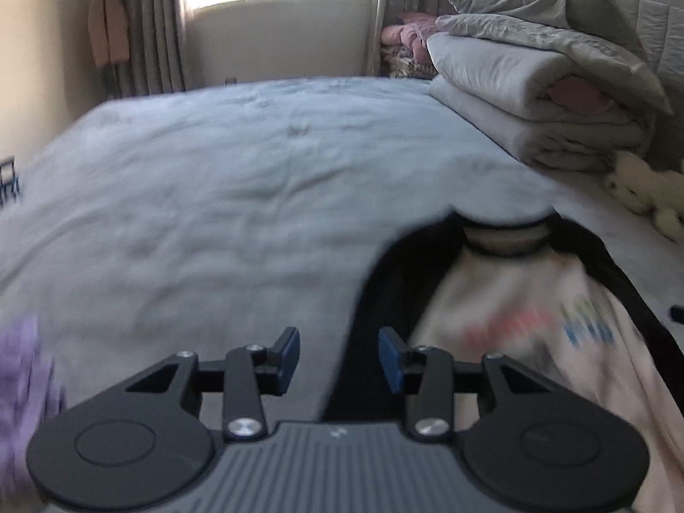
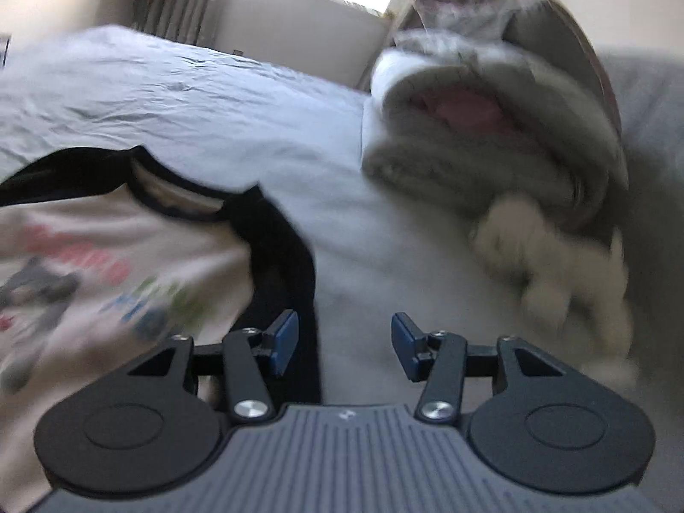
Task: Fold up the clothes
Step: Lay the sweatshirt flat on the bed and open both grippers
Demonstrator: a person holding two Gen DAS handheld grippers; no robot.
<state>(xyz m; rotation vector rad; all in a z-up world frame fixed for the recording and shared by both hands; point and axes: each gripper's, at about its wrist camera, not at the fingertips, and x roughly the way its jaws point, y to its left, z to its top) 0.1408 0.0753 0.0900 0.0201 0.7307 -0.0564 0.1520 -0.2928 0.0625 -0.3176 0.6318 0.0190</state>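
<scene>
A cream T-shirt (image 1: pixel 526 325) with black sleeves, a black collar and a coloured print lies flat on the pale blue bed (image 1: pixel 213 196). In the left wrist view my left gripper (image 1: pixel 337 359) hovers open over the shirt's black left sleeve edge, with nothing between its blue pads. In the right wrist view the same T-shirt (image 2: pixel 107 265) spreads to the left. My right gripper (image 2: pixel 344 342) is open beside the black right sleeve (image 2: pixel 290 265), its left pad over the sleeve edge and nothing gripped. Both views are blurred.
Folded grey quilts (image 1: pixel 543 85) are stacked at the bed's right, seen close in the right wrist view as quilts (image 2: pixel 491 128). A cream plush toy (image 2: pixel 555 265) lies below them. A purple garment (image 1: pixel 21 384) sits at the left edge. Curtains and a window stand behind the bed.
</scene>
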